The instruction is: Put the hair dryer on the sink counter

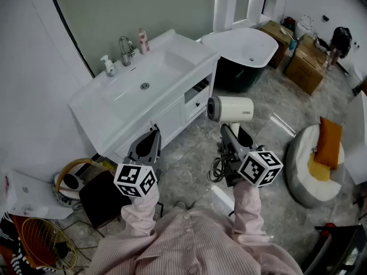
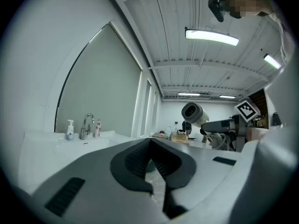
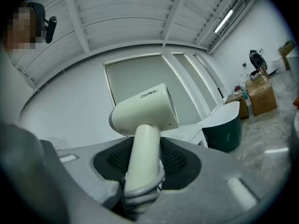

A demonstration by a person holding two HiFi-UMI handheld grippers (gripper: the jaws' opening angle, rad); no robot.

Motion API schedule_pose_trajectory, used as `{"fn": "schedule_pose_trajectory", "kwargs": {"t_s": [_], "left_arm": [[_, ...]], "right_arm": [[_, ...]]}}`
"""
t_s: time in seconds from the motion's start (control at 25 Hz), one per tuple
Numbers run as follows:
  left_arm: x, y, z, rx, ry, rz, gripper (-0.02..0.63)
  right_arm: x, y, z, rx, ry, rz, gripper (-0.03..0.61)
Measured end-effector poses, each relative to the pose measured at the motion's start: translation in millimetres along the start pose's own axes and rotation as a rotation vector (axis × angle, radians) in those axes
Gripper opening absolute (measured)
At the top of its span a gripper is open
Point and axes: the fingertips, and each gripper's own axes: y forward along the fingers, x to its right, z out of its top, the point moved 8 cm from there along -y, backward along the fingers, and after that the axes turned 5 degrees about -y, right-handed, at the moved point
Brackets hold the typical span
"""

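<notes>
Hair dryer (image 1: 230, 109) is clamped by its handle in my right gripper (image 1: 231, 132), up over the floor (image 1: 189, 165). My left gripper (image 1: 153, 132) has its jaws together, empty. Beyond them stands the sink counter (image 1: 182, 46), apart from the dryer.

Hair dryer (image 1: 230, 109): cream-white barrel and handle, grey ring at the rear, small dark lettering on the side.
Tabletop (image 1: 189, 50): glossy white. Tap (image 1: 125, 50): chrome.
Pump bottle (image 1: 108, 66): white with pale blue. Second bottle (image 1: 143, 40): pink.
Bathtub (image 1: 246, 44): white inside, dark green outside.
Floor (image 1: 189, 153): grey, marble veining.
Shirt (image 1: 189, 239): pale pink, fine stripes.
Left claw (image 1: 152, 132), right claw (image 1: 231, 132): grey bodies, black ribbed pads.
Marker cubes (image 1: 135, 180): black-and-white squares.
Boxes (image 1: 307, 65): brown. Cushion (image 1: 328, 142): orange.
</notes>
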Motion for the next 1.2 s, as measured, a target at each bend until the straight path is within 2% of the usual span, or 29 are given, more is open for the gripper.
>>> {"fn": "schedule_pose_trajectory", "kwargs": {"t_s": [0.72, 1.2], "left_arm": [[26.1, 28.8, -18.1, -0.016, -0.017, 0.000, 0.002], [22.7, 84.2, -22.3, -0.028, -0.025, -0.007, 0.002]], "right_arm": [[31.6, 2.4, 3.1, -0.007, 0.007, 0.025, 0.166], [76.0, 29.5, 11.1, -0.010, 0.024, 0.019, 0.167]]}}
